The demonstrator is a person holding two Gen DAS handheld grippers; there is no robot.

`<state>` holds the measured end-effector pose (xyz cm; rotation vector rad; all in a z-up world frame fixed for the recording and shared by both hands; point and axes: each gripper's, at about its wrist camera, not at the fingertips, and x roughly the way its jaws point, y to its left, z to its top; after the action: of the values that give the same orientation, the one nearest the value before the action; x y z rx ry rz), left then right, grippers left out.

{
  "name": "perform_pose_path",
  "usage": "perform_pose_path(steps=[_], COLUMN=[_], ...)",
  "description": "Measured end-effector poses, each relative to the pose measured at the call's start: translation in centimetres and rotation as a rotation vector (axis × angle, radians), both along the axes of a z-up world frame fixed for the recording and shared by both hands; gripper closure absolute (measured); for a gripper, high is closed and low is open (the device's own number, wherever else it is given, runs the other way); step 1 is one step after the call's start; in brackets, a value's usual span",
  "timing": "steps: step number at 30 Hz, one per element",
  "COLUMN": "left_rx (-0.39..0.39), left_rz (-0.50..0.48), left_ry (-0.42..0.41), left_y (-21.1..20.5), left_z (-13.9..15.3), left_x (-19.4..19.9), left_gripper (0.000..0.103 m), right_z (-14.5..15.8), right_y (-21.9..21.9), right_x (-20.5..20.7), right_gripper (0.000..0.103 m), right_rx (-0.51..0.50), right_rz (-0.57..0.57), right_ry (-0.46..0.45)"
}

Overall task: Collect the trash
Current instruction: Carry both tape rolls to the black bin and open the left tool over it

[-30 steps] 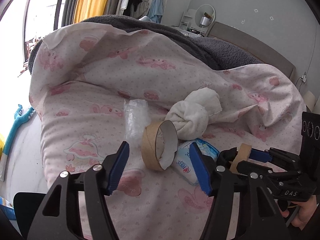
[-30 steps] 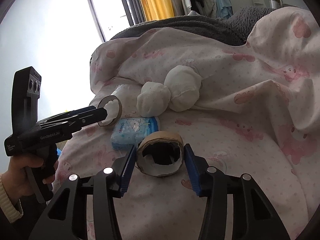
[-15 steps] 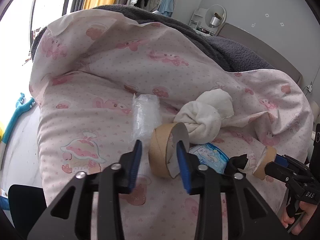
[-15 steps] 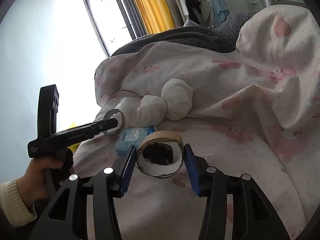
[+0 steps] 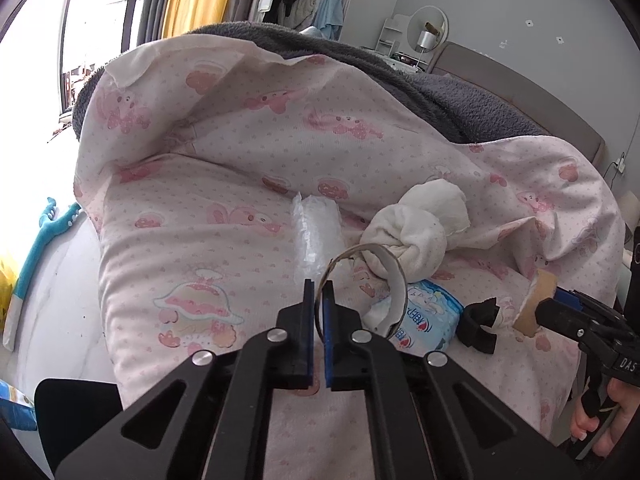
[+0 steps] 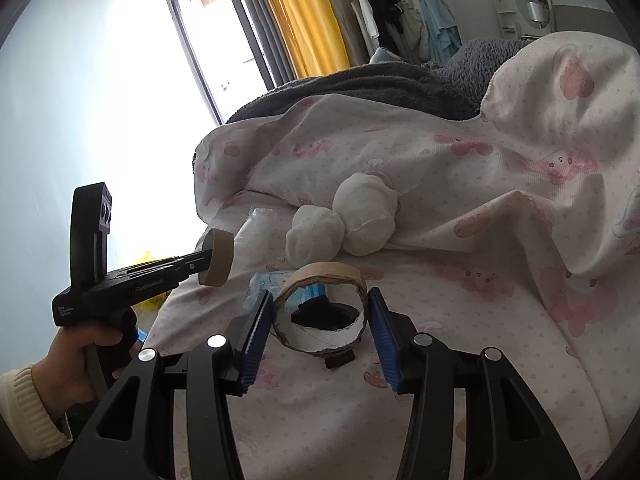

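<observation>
My left gripper (image 5: 318, 296) is shut on the wall of a brown cardboard tape ring (image 5: 386, 276) and holds it above the pink quilt (image 5: 240, 152); it also shows in the right wrist view (image 6: 216, 257). My right gripper (image 6: 318, 320) is shut on a second cardboard ring (image 6: 320, 312), seen from the left wrist view (image 5: 536, 304). A blue tissue pack (image 5: 424, 318), a clear crumpled plastic wrap (image 5: 316, 232) and a knotted white cloth bundle (image 5: 416, 224) lie on the quilt.
A grey blanket (image 5: 460, 92) lies behind the quilt. A blue plush toy (image 5: 44, 236) lies at the bed's left side. A window, yellow curtain (image 6: 308, 16) and hanging clothes are at the back.
My left gripper closed from wide open onto the ring's wall and lifted it off the quilt. My right gripper rose a little with its ring.
</observation>
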<state>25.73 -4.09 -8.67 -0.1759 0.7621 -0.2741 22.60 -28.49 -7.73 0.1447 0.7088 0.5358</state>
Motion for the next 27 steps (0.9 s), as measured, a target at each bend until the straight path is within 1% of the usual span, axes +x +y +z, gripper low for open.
perform_pose_path(steps=[5,8,12,15,20,24,27], left_rx=[0.026,0.036,0.057,0.087,0.108,0.106,0.120], left_rz=[0.002,0.014,0.032,0.039,0.068,0.105,0.125], left_ry=[-0.028,-0.027,-0.011,0.003,0.030,0.048,0.069], left_y=[1.1,2.2,4.0,5.1,7.8,10.4,12.2], left_z=[0.9,1.1,1.0,1.0,0.7,0.4,-0.2], left_x=[-0.7,-1.1,-1.7,-2.5,-3.8,-4.9,-5.8], left_gripper=[0.098,0.098,0.098,0.098,0.098,0.098,0.098], right_z=[0.4,1.0,1.9,2.7,4.2,5.3,6.0], right_y=[1.5,2.7,4.9,6.9,10.4,13.5,16.1], right_x=[0.2,0.4,0.4,0.3,-0.3,-0.8,-1.2], right_gripper=[0.054,0.054,0.054,0.054,0.054,0.054,0.054], right_rx=[-0.004,0.006,0.008,0.007,0.011,0.018,0.018], right_rz=[0.005,0.007,0.023,0.044,0.090,0.129,0.163], right_ry=[-0.005,-0.011,-0.029,-0.044,-0.072,-0.084,-0.094])
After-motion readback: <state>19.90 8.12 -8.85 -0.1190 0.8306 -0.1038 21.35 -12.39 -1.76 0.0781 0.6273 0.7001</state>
